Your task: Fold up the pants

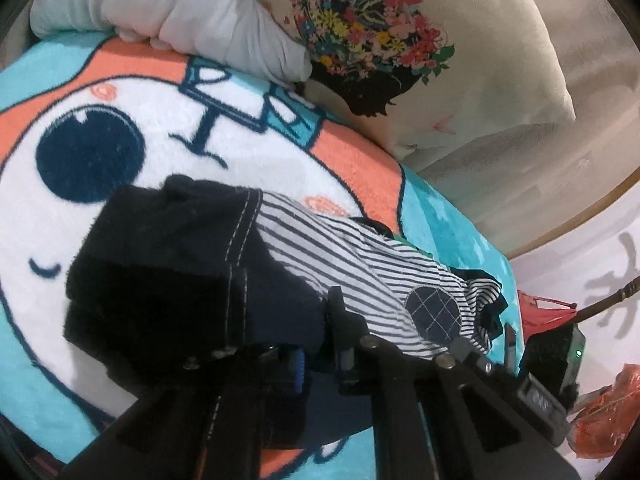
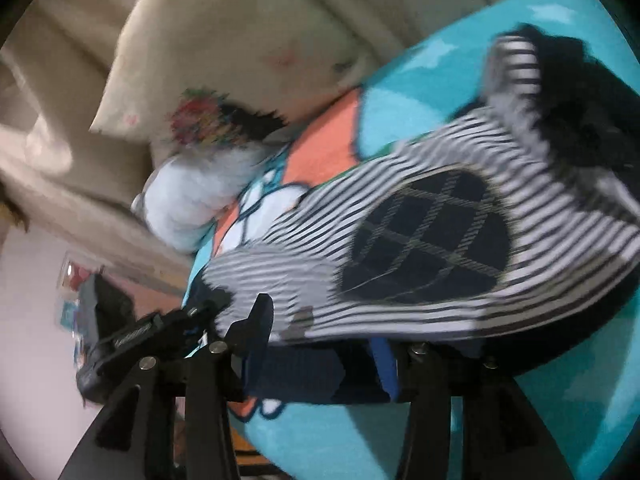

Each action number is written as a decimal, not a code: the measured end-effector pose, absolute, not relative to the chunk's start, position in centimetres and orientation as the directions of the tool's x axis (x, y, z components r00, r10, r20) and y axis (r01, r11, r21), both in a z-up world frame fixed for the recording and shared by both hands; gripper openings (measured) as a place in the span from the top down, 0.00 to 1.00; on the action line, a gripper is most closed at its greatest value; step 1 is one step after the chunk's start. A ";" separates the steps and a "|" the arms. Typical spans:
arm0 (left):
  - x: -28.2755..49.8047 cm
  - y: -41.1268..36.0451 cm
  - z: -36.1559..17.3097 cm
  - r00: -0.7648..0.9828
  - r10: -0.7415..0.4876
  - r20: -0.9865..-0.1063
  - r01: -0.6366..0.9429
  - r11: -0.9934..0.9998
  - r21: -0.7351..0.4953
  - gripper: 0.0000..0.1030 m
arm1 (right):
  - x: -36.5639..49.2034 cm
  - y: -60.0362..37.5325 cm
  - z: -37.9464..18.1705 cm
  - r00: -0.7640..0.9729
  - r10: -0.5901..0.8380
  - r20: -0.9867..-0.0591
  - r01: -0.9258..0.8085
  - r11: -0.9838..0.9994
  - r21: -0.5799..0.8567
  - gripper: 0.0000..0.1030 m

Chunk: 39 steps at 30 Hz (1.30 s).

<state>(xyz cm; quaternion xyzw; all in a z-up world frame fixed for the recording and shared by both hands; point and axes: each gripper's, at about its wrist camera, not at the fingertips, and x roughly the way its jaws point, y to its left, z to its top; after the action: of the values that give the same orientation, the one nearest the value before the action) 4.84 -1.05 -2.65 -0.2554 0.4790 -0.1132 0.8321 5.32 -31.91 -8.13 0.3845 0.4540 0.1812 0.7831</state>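
The pants (image 1: 360,264) are striped white and navy, with a round checked knee patch (image 1: 434,314) and a dark fuzzy lining. They stretch across a cartoon blanket (image 1: 120,120). My left gripper (image 1: 316,332) is shut on the navy stitched end (image 1: 160,260), which bunches over its fingers. In the blurred right wrist view, the striped leg (image 2: 400,240) and its patch (image 2: 428,236) drape over my right gripper (image 2: 320,356). That gripper's jaws stand wide apart with a flat navy band lying between them. Its right finger is mostly hidden under the cloth.
A floral cushion (image 1: 400,40) and a white pillow (image 1: 180,8) lean at the blanket's far edge against a beige sofa back (image 1: 580,100). Right of the bed edge are a black device with a green light (image 1: 560,344) and orange plastic bags (image 1: 608,408).
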 end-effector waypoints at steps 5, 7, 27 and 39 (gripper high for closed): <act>5.1 -0.5 -1.9 0.527 -0.408 -0.746 -0.071 0.853 -0.517 0.91 | 6.2 -35.3 -7.9 0.588 0.546 -0.597 0.124 0.668 0.733 0.65; 5.8 -0.3 -1.7 0.522 -0.399 -0.754 -0.077 0.859 -0.507 0.91 | 7.1 -35.9 -7.1 0.604 0.528 -0.596 0.112 0.685 0.720 0.68; 17.6 2.6 0.4 0.540 -0.331 -0.774 -0.161 0.862 -0.481 0.62 | 23.0 -38.7 -4.4 0.630 0.315 -0.710 0.167 0.838 0.519 0.39; 11.5 7.8 3.1 0.598 -0.262 -0.758 -0.141 0.896 -0.421 0.22 | 15.5 -41.8 -6.0 0.562 0.284 -0.777 0.188 0.871 0.454 0.37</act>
<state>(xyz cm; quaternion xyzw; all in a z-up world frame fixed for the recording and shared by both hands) 11.45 7.80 3.08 -0.2253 0.4472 -0.0347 0.8649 15.47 -41.77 -6.02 0.2526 0.4670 0.0282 0.8470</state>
